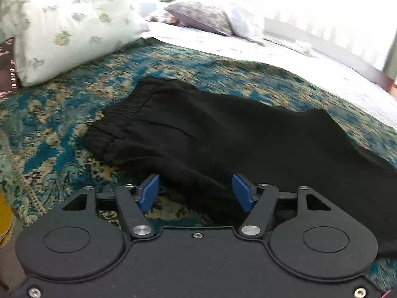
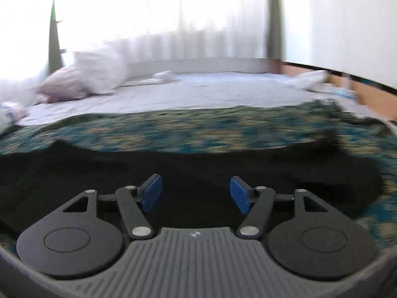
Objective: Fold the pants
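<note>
Black pants lie on a teal and beige patterned bedspread. Their ribbed waistband is at the left in the left wrist view. My left gripper is open and empty, low over the near edge of the pants just below the waistband, with the fabric edge between the blue pads. In the right wrist view the pants spread across the frame, blurred. My right gripper is open and empty, just above the black fabric.
A large floral pillow lies at the back left and a purple-grey pillow beyond it. A white sheet covers the far half of the bed. Bright curtains hang behind. A wooden bed edge shows at the right.
</note>
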Motion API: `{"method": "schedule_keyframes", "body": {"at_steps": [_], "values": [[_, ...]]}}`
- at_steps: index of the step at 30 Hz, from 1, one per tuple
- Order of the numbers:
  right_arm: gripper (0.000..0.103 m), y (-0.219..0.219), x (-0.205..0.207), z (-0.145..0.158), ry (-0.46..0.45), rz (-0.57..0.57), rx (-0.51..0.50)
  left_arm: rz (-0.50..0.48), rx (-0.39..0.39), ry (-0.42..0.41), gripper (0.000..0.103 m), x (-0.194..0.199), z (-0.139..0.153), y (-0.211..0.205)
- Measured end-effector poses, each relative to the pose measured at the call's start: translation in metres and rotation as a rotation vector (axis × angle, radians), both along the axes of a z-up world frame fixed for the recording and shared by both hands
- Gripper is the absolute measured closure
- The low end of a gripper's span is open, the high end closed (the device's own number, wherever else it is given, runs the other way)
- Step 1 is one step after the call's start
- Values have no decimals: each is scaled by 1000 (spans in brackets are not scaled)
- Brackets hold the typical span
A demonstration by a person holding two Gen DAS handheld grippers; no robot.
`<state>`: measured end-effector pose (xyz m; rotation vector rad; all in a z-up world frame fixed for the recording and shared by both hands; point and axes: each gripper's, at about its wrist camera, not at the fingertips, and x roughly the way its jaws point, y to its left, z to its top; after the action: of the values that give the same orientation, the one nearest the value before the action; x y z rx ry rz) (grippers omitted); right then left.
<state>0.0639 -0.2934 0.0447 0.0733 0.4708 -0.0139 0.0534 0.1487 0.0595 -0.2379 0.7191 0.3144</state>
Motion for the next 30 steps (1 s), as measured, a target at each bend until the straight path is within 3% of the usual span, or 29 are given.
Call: {"method": "schedule_keyframes", "body": {"at_steps": [5,10,19,26,27,28,30], "values": [[27,69,8,-16,38,138,22,-41,-57,-31,28,-16,2,13],[27,114,4,-29,72,228,16,-12,-87,-78,19,-30,6,34],[23,143,7,-49,112,257,-50,127,-153,-128,19,-29,-5,74],[20,146,7,-53,103,271,-75,251,-178,-162,29,-1,-20,99],[19,147,6,-53,101,273,-81,285,-164,-162,54,4,-22,101],[19,147,5,-53,100,274,-83,309,-132,-152,99,8,-22,101],[18,147,5,-53,102,280,-81,309,-37,-137,103,17,-17,95]]}}
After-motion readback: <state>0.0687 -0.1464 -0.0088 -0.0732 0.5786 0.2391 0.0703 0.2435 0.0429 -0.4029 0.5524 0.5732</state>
